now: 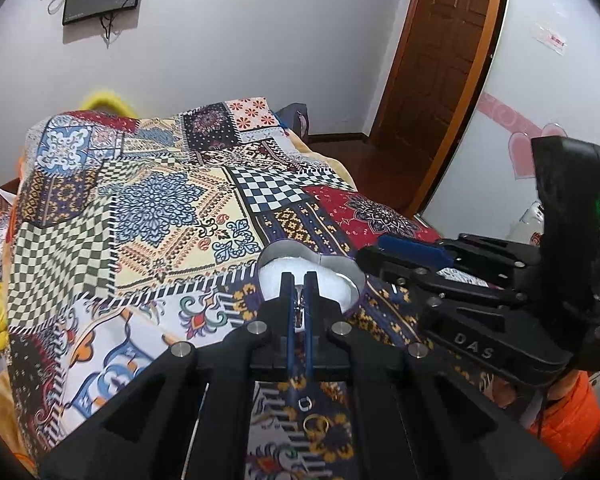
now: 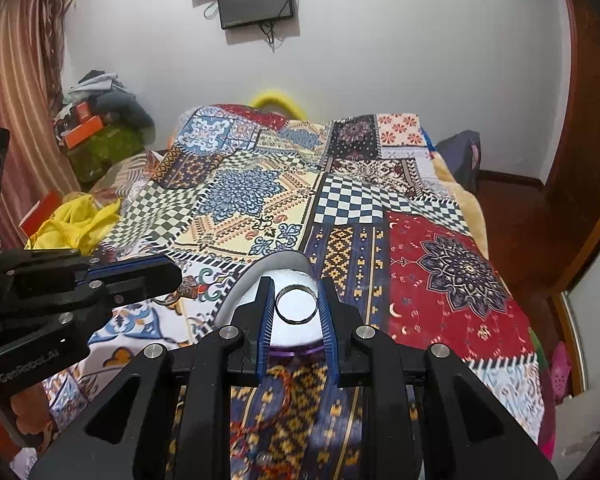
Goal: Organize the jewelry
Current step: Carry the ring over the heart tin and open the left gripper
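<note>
Right gripper (image 2: 296, 312): blue-padded fingers (image 2: 265, 320) pinch a silver ring (image 2: 296, 304) by its outer edge at both sides. The ring stands with its open face toward the right wrist camera, its hole axis running along the fingers; it hangs above the white lining of a heart-shaped box (image 2: 252, 280).

Left gripper (image 1: 299, 304): fingers nearly closed, pinching a small silvery piece (image 1: 299, 308), too small to name; its long axis runs along the fingers, which point forward over the same heart-shaped box (image 1: 350, 276). Seen from the left wrist, the right gripper (image 1: 404, 246) reaches in from the right, level, tips at the box's right rim.

Box: on a patchwork bedspread (image 1: 160, 216), metal wall, white padding, open top.

Loose items: a small silver ring (image 1: 303, 403) and a gold ring (image 1: 316, 424) lie on the bedspread beneath the left gripper. A red cord bracelet (image 2: 284, 396) lies beneath the right one.

Beyond: wooden door (image 1: 440, 52), wall-mounted screen (image 2: 256, 0).
</note>
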### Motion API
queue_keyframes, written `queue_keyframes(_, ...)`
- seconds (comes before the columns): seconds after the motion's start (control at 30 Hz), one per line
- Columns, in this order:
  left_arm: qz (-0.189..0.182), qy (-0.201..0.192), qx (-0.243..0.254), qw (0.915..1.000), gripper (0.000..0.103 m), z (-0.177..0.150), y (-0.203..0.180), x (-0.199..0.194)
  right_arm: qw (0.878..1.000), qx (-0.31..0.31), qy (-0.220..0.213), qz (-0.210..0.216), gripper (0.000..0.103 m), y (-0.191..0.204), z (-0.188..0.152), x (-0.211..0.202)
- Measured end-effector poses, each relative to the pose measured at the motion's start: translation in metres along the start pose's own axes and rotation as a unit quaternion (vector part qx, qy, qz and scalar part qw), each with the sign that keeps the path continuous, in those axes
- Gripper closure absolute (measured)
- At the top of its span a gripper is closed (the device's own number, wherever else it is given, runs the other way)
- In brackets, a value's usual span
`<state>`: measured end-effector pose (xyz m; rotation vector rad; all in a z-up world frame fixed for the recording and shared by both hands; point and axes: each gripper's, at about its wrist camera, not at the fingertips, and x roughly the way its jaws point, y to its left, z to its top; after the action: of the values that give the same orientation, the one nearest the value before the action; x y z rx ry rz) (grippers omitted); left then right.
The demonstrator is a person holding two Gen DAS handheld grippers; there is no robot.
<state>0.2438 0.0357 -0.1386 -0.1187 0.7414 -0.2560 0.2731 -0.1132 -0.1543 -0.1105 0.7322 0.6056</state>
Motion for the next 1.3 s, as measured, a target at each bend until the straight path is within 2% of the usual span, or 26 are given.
queue_keyframes(0.23, -0.009, 0.028, -0.005, 0.9996, 0.101, 0.006, 0.008, 0.029, 0.999, 0.007, 0.036, 0.025, 0.083, -0.008, 0.001, 0.025)
queue_keyframes(0.6, -0.011, 0.050, -0.005, 0.9987, 0.101, 0.001, 0.012, 0.050, 0.998, -0.001, 0.065, 0.026, 0.083, -0.012, -0.004, 0.040)
queue_keyframes(1.0, 0.001, 0.031, 0.000, 0.9995, 0.099, 0.004, 0.010, 0.028, 0.997, -0.021, 0.071, 0.014, 0.082, -0.003, -0.004, 0.036)
queue_keyframes(1.17, 0.013, 0.020, 0.002, 0.9997, 0.092, 0.005, 0.009, 0.012, 0.998, -0.023, 0.056, 0.003, 0.067, 0.000, -0.003, 0.021)
queue_keyframes(1.3, 0.025, 0.014, 0.002, 0.9996, 0.085, 0.003, 0.008, -0.002, 0.999, -0.016, 0.042, 0.000, 0.065, -0.001, -0.001, 0.006)
